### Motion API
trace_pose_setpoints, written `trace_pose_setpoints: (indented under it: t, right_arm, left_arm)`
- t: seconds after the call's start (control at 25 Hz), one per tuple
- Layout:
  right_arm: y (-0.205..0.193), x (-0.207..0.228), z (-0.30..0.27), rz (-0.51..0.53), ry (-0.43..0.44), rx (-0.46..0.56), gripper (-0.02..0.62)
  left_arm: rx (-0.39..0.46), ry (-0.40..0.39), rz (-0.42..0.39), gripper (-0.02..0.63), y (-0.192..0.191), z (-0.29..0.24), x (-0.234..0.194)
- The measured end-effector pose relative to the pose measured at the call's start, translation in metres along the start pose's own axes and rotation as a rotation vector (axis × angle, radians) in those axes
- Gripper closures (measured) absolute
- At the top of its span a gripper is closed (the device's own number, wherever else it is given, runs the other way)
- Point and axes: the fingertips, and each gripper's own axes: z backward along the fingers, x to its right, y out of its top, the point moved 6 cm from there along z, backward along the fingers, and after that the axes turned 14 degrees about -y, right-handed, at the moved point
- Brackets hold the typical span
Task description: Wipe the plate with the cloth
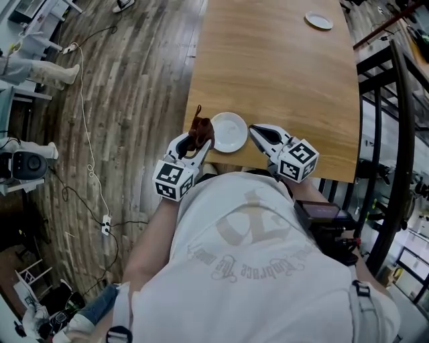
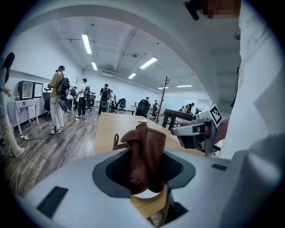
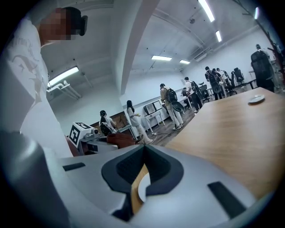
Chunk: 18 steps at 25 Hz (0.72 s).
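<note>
- Plate (image 1: 230,132), white and round, sits on the wooden table (image 1: 281,74) right at its near edge, close to the person's body.
- Cloth (image 1: 200,129), brown and bunched, stands upright at the plate's left rim. It cannot be told whether it touches the plate. A thin loop sticks out of it.
- Left gripper (image 1: 198,139) has its jaws clamped on the cloth, and the left gripper view shows the folds squeezed between them.
- Right gripper (image 1: 256,132) lies just beside the plate's right rim. Its jaws are pressed together at the tips with nothing between them. In the right gripper view a sliver of the white plate shows through the opening behind the tips.
- Second plate (image 1: 319,21), smaller in the head view, rests at the table's far end, well apart from the grippers.
- Floor (image 1: 141,100) of grey-brown planks runs along the table's left side.
- People (image 2: 57,100) wearing backpacks stand by desks in the background of both gripper views.
</note>
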Motion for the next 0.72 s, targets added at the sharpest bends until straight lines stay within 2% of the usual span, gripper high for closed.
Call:
trace_pose_setpoints:
  t: [0.48,0.72]
  right_arm:
    - [0.000,0.002,-0.001,0.011,-0.003,0.012,0.582]
    - [-0.014,-0.001,-0.004,0.016,-0.005,0.009,0.583]
  left_arm:
    - [-0.019,-0.029,-0.021,0.436,0.002,-0.013,0.001]
    - [-0.025,-0.030,-0.023,0.437,-0.012,-0.010,-0.001]
